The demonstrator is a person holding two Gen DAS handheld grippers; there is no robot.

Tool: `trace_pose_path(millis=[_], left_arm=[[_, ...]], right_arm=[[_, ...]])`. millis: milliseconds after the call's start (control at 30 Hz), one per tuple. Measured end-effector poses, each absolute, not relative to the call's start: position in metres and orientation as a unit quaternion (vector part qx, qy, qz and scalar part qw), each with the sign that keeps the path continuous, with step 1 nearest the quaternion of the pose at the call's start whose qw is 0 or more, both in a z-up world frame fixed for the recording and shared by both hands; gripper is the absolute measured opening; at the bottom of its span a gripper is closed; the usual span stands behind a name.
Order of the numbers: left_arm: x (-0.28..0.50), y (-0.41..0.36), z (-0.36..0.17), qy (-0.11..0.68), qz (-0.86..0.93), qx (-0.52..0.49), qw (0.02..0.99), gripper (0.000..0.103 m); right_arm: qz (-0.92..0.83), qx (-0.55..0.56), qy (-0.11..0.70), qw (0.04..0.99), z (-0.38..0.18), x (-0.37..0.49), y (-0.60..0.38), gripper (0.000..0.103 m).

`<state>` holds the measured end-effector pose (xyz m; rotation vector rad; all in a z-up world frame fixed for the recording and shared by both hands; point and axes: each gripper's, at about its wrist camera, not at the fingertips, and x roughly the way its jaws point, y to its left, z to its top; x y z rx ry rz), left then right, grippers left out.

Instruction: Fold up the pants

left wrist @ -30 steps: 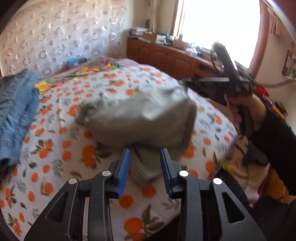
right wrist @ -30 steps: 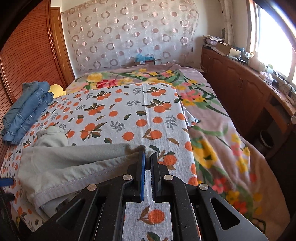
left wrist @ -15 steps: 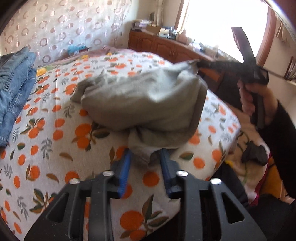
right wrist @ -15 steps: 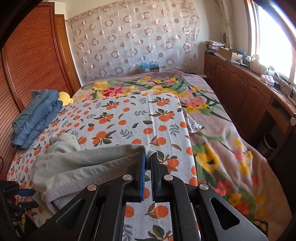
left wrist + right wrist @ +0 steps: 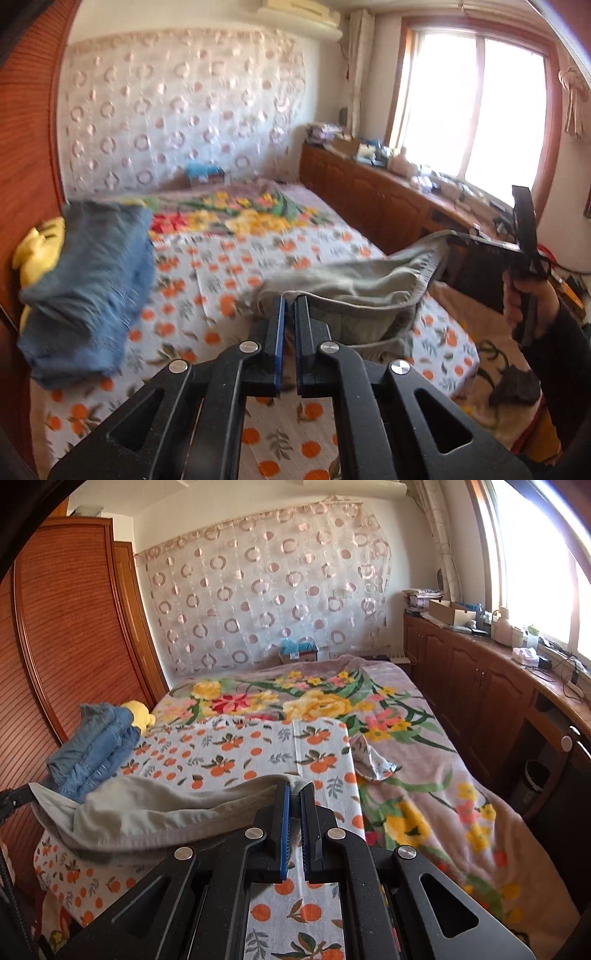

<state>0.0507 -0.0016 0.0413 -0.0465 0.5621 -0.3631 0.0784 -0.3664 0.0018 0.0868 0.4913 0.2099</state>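
Observation:
The grey-green pants (image 5: 369, 284) hang stretched between my two grippers above the bed. My left gripper (image 5: 290, 301) is shut on one end of the waistband. My right gripper (image 5: 293, 788) is shut on the other end of the pants (image 5: 155, 812). In the left wrist view the right gripper (image 5: 452, 238) shows at the right, held in a hand, with the cloth pinched at its tip. The pants sag in the middle over the orange-print sheet (image 5: 236, 746).
A folded stack of blue jeans (image 5: 88, 280) lies at the bed's left side by a yellow plush toy (image 5: 138, 710), next to the wooden wardrobe (image 5: 70, 657). A flowered blanket (image 5: 402, 746) covers the bed's right side. A wooden cabinet (image 5: 491, 701) runs under the window.
My left gripper has closed on the pants and risen. Both grippers have lifted the pants off the sheet, so they now hang between them.

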Motion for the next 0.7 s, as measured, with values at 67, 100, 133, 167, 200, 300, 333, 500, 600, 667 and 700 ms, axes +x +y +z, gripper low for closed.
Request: trace_pose_path(millis=[67,100,133,167,200,300,333,500,600,667,700], left_arm=[[0.049,0.005,0.053,0.259,-0.172,-0.029,0.950,0.005],[0.049,0.006,0.059,0.254,-0.173,-0.031,0.951,0.005],[0.048,0.005,0.065,0.248,-0.173,-0.030,0.953,0.005],[0.049,0.004,0.068,0.244,-0.174,-0.029,0.953,0.005],[0.049,0.002,0.072,0.240,-0.177,-0.027,0.954,0.005],[0.051,-0.011,0.081,0.233,-0.189,-0.019,0.954,0.005],[0.050,-0.016,0.083,0.229,-0.195,-0.016,0.953,0.005],[0.052,-0.054,0.097,0.223,-0.232,0.000,0.947,0.005],[0.054,-0.085,0.099,0.226,-0.270,0.004,0.936,0.005],[0.053,-0.102,0.095,0.231,-0.289,0.006,0.929,0.005],[0.051,-0.110,0.093,0.235,-0.300,0.006,0.925,0.005]], right_arm=[[0.104,0.048,0.233,0.966,0.007,0.071,-0.373,0.005],[0.104,0.049,0.228,0.967,0.009,0.066,-0.376,0.005],[0.105,0.049,0.223,0.968,0.012,0.061,-0.378,0.005],[0.105,0.048,0.218,0.969,0.014,0.056,-0.380,0.005],[0.104,0.046,0.213,0.970,0.016,0.052,-0.381,0.005],[0.097,0.045,0.199,0.974,0.025,0.039,-0.392,0.005],[0.091,0.045,0.193,0.976,0.030,0.035,-0.398,0.005],[0.052,0.035,0.165,0.984,0.052,0.012,-0.428,0.005],[0.024,0.022,0.147,0.989,0.072,0.001,-0.443,0.005],[0.007,0.007,0.136,0.991,0.088,-0.001,-0.447,0.005],[0.001,0.002,0.131,0.991,0.094,-0.001,-0.447,0.005]])
